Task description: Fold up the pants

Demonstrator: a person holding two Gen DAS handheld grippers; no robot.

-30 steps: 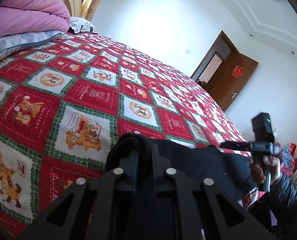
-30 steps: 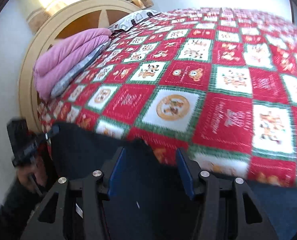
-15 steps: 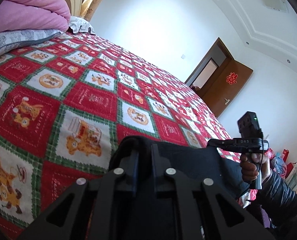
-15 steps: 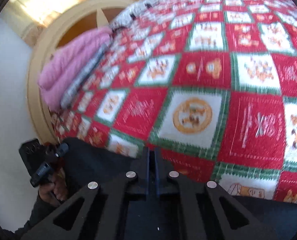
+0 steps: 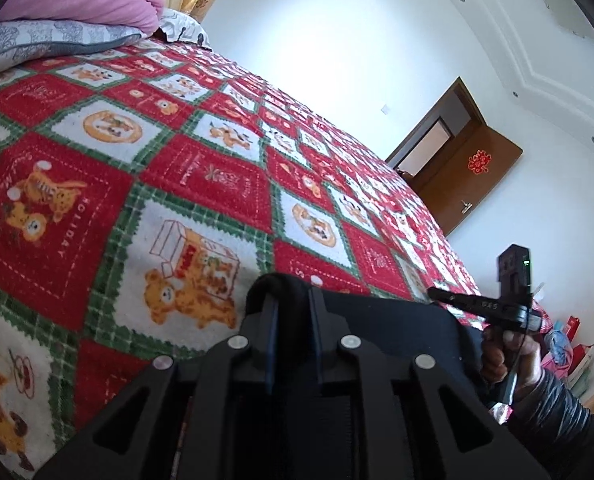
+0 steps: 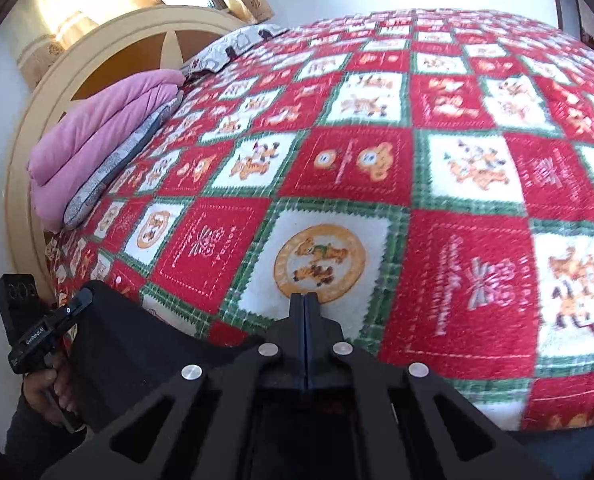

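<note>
The dark pants (image 5: 381, 320) hang stretched between my two grippers above the near edge of the bed. My left gripper (image 5: 293, 300) is shut on one corner of the pants, with fabric bunched over its fingertips. My right gripper (image 6: 304, 308) is shut with its jaws pressed together on the other corner of the pants (image 6: 137, 344). In the right wrist view the left gripper (image 6: 49, 328) shows at the far left, held in a hand. In the left wrist view the right gripper (image 5: 437, 294) shows at the right, pinching the pants' edge.
The bed is covered by a red, white and green checked blanket (image 5: 201, 176) with bear pictures. A folded pink quilt (image 6: 97, 128) and grey pillow (image 5: 49, 40) lie at the round headboard (image 6: 109, 44). A brown door (image 5: 469, 172) stands open beyond the bed's far end.
The right gripper has closed from open onto the pants. Both grippers have lifted and the pants now hang taut between them, higher above the blanket.
</note>
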